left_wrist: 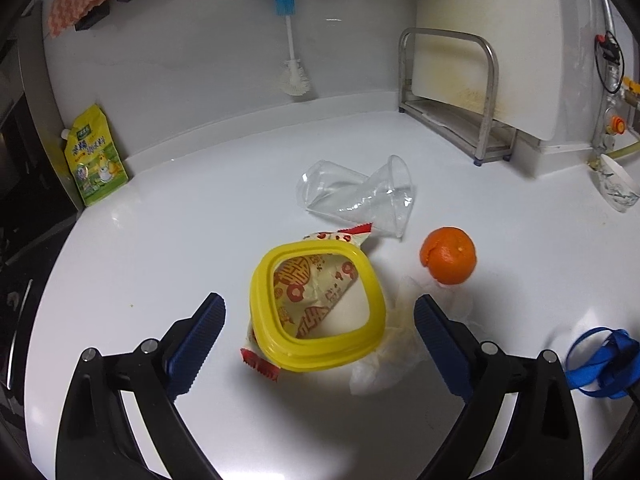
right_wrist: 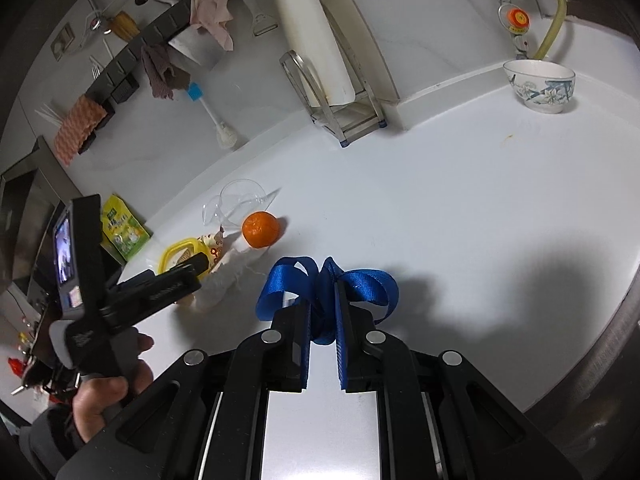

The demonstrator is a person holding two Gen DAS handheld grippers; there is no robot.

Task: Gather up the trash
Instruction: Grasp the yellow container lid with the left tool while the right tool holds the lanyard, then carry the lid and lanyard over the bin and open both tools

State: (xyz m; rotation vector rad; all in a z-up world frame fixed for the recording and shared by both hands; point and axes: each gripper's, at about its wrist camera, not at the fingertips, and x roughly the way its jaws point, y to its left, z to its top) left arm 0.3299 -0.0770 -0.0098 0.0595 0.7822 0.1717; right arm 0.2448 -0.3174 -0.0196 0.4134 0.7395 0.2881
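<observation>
My left gripper (left_wrist: 320,312) is open, its blue pads either side of a yellow square ring lid (left_wrist: 318,308) that lies on a red-and-cream snack wrapper (left_wrist: 316,280). A crumpled white tissue (left_wrist: 386,356) lies by the right pad. Two clear plastic cups (left_wrist: 360,196) lie tipped behind, and an orange (left_wrist: 448,255) sits to the right. My right gripper (right_wrist: 323,304) is shut on a blue ribbon (right_wrist: 320,284) above the white counter (right_wrist: 460,208); the ribbon also shows in the left wrist view (left_wrist: 600,364).
A yellow-green pouch (left_wrist: 96,156) leans at the back left. A metal rack (left_wrist: 452,96) holds a cutting board. A bottle brush (left_wrist: 294,64) hangs on the wall. A patterned bowl (right_wrist: 540,86) stands at the back right. The counter's edge curves at the right.
</observation>
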